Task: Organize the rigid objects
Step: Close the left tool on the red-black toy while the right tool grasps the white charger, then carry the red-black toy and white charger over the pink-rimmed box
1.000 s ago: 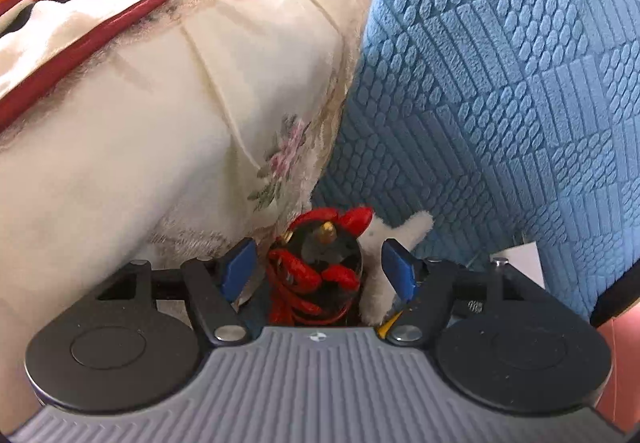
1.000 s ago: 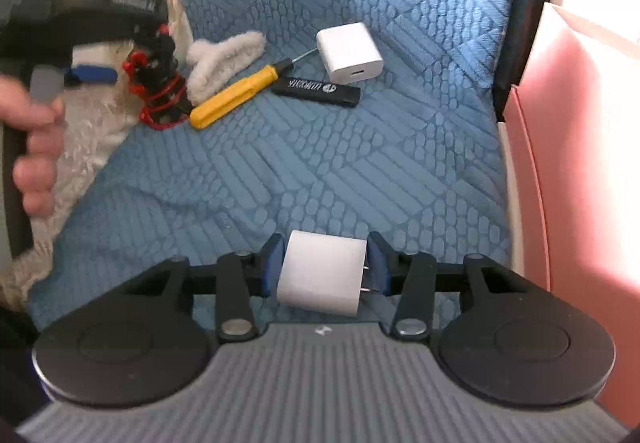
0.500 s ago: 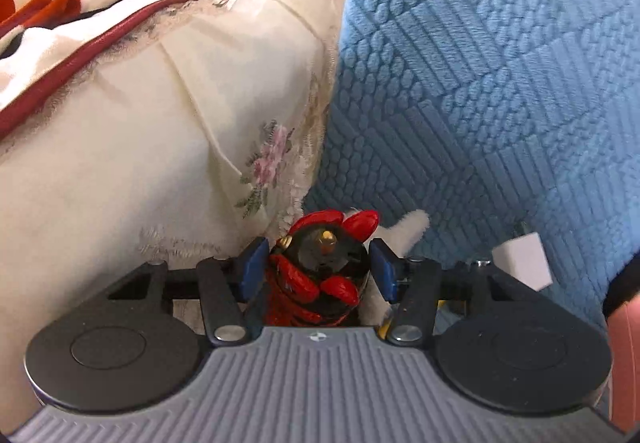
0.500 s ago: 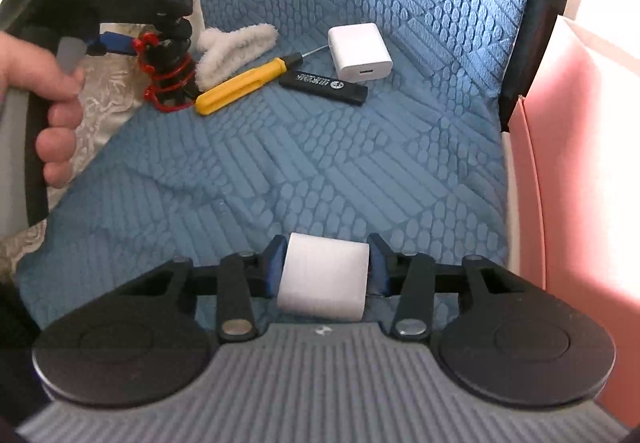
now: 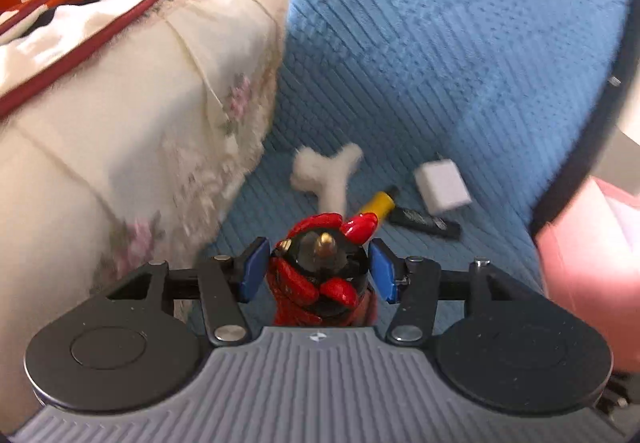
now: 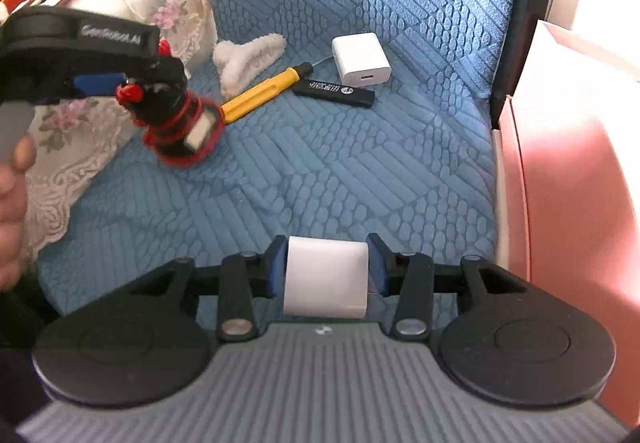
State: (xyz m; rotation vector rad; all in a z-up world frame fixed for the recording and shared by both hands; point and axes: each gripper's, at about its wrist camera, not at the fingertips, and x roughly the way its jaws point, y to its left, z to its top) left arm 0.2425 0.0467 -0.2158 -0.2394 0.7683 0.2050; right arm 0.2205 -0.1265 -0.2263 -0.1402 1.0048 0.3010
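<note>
My left gripper (image 5: 318, 275) is shut on a black and red motor-like object with red wire (image 5: 320, 279) and holds it lifted above the blue cushion; it also shows in the right wrist view (image 6: 176, 119). My right gripper (image 6: 326, 271) is shut on a white charger block (image 6: 326, 279) above the cushion's front. On the cushion lie a yellow screwdriver (image 6: 264, 93), a black stick (image 6: 334, 91), a second white charger (image 6: 360, 59) and a white fluffy piece (image 6: 246, 57).
The blue quilted cushion (image 6: 340, 171) fills the seat and back. A cream lace-covered cushion (image 5: 120, 131) rises at the left. A pink box wall (image 6: 568, 203) stands at the right. A hand (image 6: 12, 179) grips the left tool.
My left gripper closed on the black and red object and lifted it back off the cushion, away from the fluffy piece. My right gripper kept the white charger and shifted a little.
</note>
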